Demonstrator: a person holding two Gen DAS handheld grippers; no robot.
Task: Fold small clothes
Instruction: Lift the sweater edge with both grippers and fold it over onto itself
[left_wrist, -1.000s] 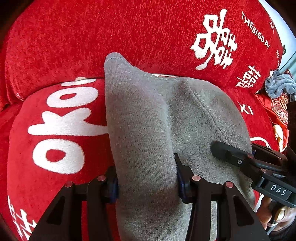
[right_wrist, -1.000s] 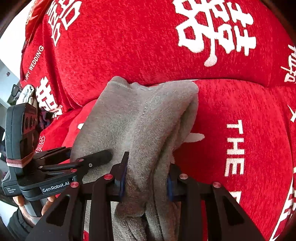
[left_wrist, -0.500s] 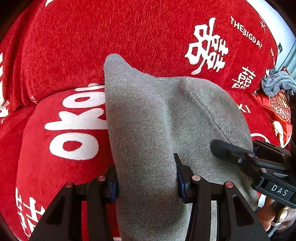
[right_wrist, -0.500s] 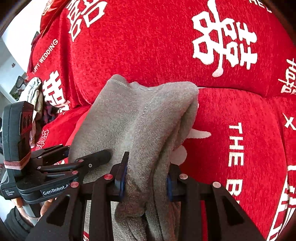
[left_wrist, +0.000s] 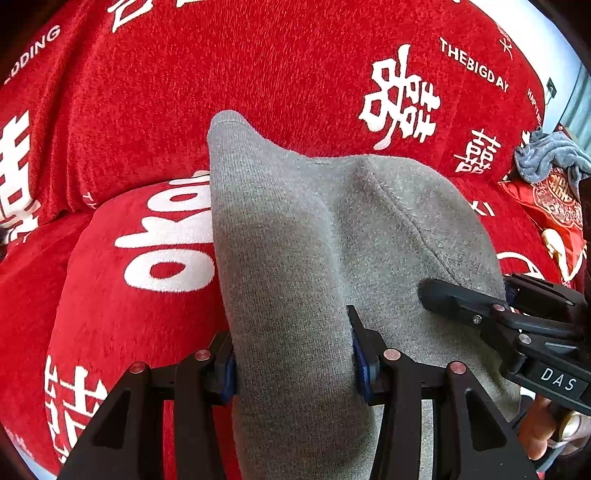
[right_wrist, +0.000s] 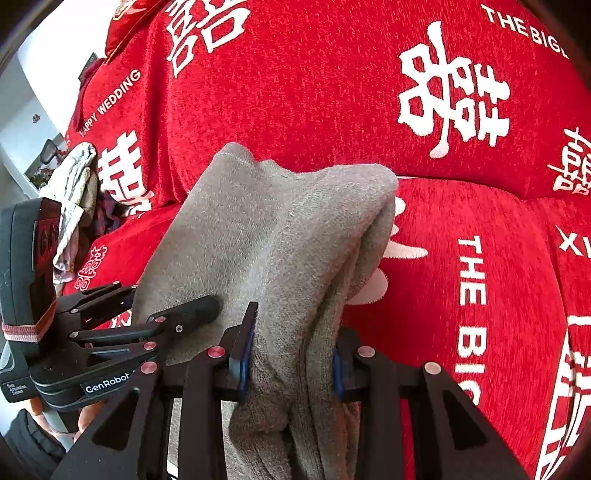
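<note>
Grey fleecy knit garment (left_wrist: 295, 240), soft, limp, light, held above red printed sofa cover (left_wrist: 110, 314); left gripper (left_wrist: 291, 354) and right gripper (right_wrist: 291, 358) both clamped on bunched edges; hold hems.

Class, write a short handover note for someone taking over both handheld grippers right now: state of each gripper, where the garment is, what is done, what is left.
Left gripper: shut on the grey knit garment, clamping one bunched edge.
Right gripper: shut on the same garment, gripping several gathered layers at the other side.
Garment: held between both grippers, over the seat of the red wedding-print sofa cover; whether it touches the seat cannot be told.
Done: the cloth already looks doubled over at the right gripper.
Left: probably lay it on the seat, finish the fold, release.
Other cloths, a grey towel and a pale rag, lie at the sofa's ends.
</note>
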